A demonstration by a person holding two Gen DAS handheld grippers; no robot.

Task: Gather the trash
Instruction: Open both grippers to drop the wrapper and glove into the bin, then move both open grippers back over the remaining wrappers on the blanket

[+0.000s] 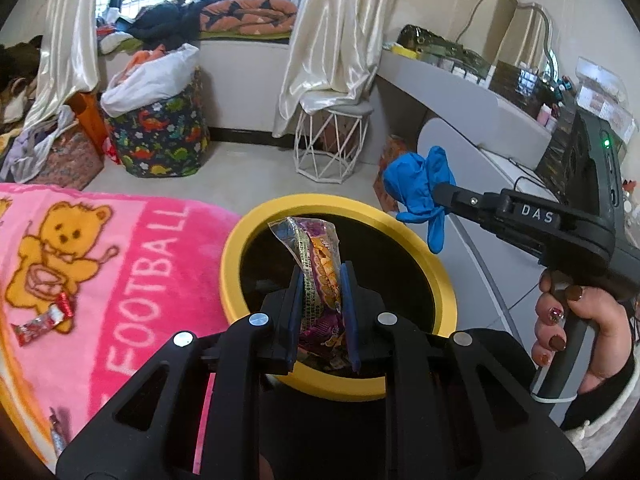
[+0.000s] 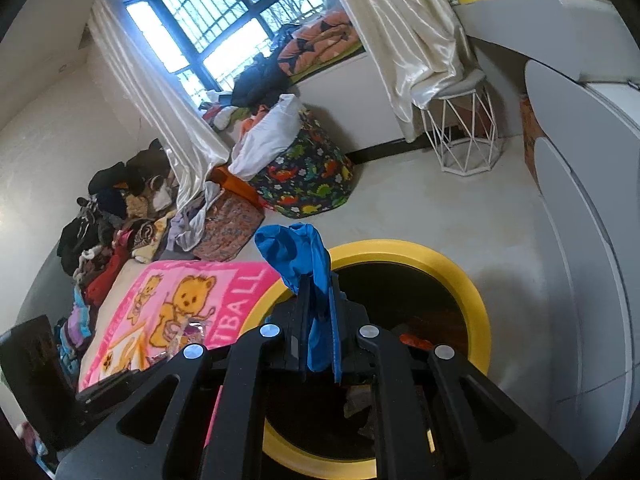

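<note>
Trash is spread across the scene, some of it already in hand. At the lower left of the left wrist view, a small red-and-white candy wrapper [image 1: 43,319] lies loose on the pink fleece blanket printed with yellow bears [image 1: 120,248], and another small wrapper [image 1: 56,432] shows at the bottom left edge; these look uncollected. Toward the centre, the left gripper [image 1: 322,300] has its fingers clamped on a crinkly purple-and-orange plastic snack wrapper [image 1: 320,264], held over the dark opening of the round yellow-rimmed bin [image 1: 240,248]. At the right of that frame, the right gripper [image 1: 434,194], held by a hand with painted nails [image 1: 568,320], pinches a crumpled blue rubber glove [image 1: 416,184] just beyond the bin's rim. In the right wrist view the glove [image 2: 304,256] is squeezed between closed fingers, above the bin [image 2: 472,300], where some dark litter already lies inside. I judge the task partway: two pieces await release, and the blanket's wrappers remain.
</note>
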